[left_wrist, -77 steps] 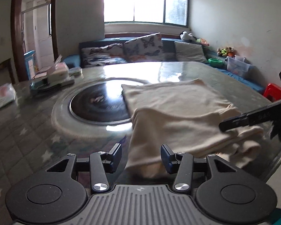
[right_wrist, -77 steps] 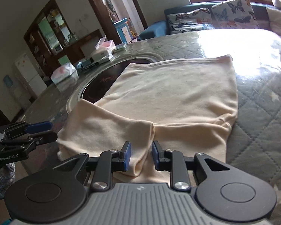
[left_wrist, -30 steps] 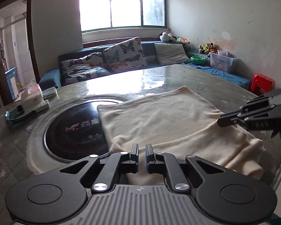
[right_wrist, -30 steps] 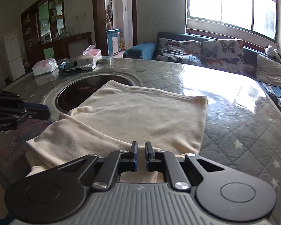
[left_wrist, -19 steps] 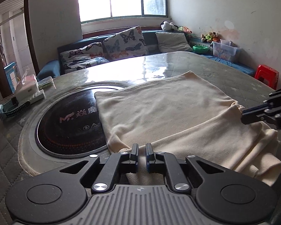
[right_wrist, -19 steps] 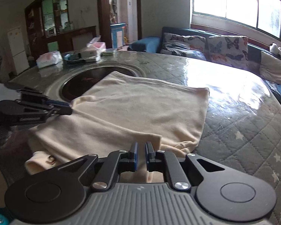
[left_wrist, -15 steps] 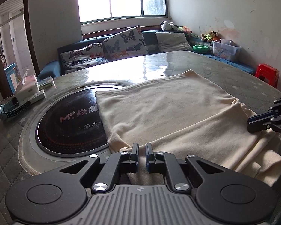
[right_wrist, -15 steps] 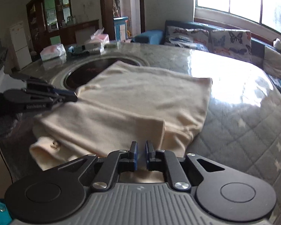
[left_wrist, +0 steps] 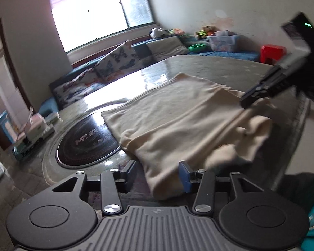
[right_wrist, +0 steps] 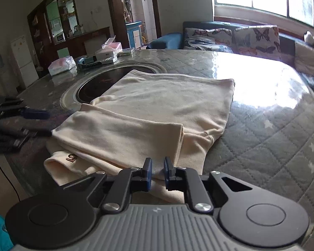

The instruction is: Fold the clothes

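Left claw [left_wrist: 158, 173] gapes wide around the cream garment [right_wrist: 157, 113] edge on the counter [right_wrist: 272, 138]; right claw [right_wrist: 157, 172] pinches its hem

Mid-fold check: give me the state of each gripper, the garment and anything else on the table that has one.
left gripper: open, jaws wide either side of the garment's near edge.
right gripper: nearly shut, cloth between its fingers.
cream garment: partly folded, near part doubled over, flat on the table.
clear plastic box: lid up.
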Demonstrator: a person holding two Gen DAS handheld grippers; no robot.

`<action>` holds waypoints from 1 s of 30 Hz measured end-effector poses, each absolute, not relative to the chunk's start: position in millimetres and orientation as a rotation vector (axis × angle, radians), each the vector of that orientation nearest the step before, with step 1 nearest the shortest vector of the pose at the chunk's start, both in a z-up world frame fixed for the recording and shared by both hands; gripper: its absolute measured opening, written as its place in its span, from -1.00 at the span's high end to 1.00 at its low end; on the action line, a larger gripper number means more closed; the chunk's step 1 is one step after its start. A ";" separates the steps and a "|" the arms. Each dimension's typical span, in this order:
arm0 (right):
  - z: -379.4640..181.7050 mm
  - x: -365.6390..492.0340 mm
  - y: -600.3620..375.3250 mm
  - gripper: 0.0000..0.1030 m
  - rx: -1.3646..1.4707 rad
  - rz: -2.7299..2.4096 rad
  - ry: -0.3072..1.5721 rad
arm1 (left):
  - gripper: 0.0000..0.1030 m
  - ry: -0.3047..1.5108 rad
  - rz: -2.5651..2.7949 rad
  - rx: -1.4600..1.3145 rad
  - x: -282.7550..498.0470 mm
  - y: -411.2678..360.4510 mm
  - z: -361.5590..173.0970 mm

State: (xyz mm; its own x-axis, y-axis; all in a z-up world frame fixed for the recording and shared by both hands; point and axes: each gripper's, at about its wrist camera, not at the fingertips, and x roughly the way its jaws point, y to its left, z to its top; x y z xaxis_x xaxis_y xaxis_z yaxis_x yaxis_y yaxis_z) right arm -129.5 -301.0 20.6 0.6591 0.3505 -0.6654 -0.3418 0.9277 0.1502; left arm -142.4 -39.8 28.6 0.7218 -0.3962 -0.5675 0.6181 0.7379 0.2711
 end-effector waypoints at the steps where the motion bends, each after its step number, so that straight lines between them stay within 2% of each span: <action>1: 19.9 -129.0 -302.3 0.77 0.024 0.394 0.757 | 0.06 0.501 -0.601 0.486 -147.2 -42.9 26.6; 7: 30.6 -134.5 -301.2 0.74 0.018 0.394 0.744 | 0.07 0.462 -0.655 0.560 -156.4 -62.2 13.1; 9: 34.7 -140.2 -298.3 0.62 -0.016 0.400 0.738 | 0.07 0.452 -0.667 0.560 -155.2 -66.0 12.0; 11: 38.0 -147.9 -294.3 0.60 -0.065 0.411 0.732 | 0.07 0.441 -0.680 0.560 -153.9 -69.8 10.9; 14: 40.4 -159.1 -288.6 0.51 -0.139 0.426 0.725 | 0.24 0.425 -0.699 0.560 -152.1 -75.5 9.2; 16: 41.8 -166.0 -286.2 0.37 -0.182 0.437 0.718 | 0.53 0.414 -0.711 0.561 -150.8 -79.3 8.1; 19: 45.3 -179.5 -283.0 0.28 -0.268 0.465 0.701 | 0.72 0.398 -0.730 0.561 -149.0 -85.1 6.4; 21: 45.5 -186.5 -280.2 0.02 -0.326 0.488 0.690 | 0.75 0.408 -0.725 0.523 -139.5 -84.1 11.7; 22: 45.1 -189.6 -278.3 -0.02 -0.355 0.498 0.679 | 0.76 0.416 -0.719 0.497 -133.3 -82.9 15.5; 30: 34.0 -179.1 -257.7 -0.09 -0.466 0.578 0.616 | 0.76 0.457 -0.704 0.388 -98.5 -81.3 34.2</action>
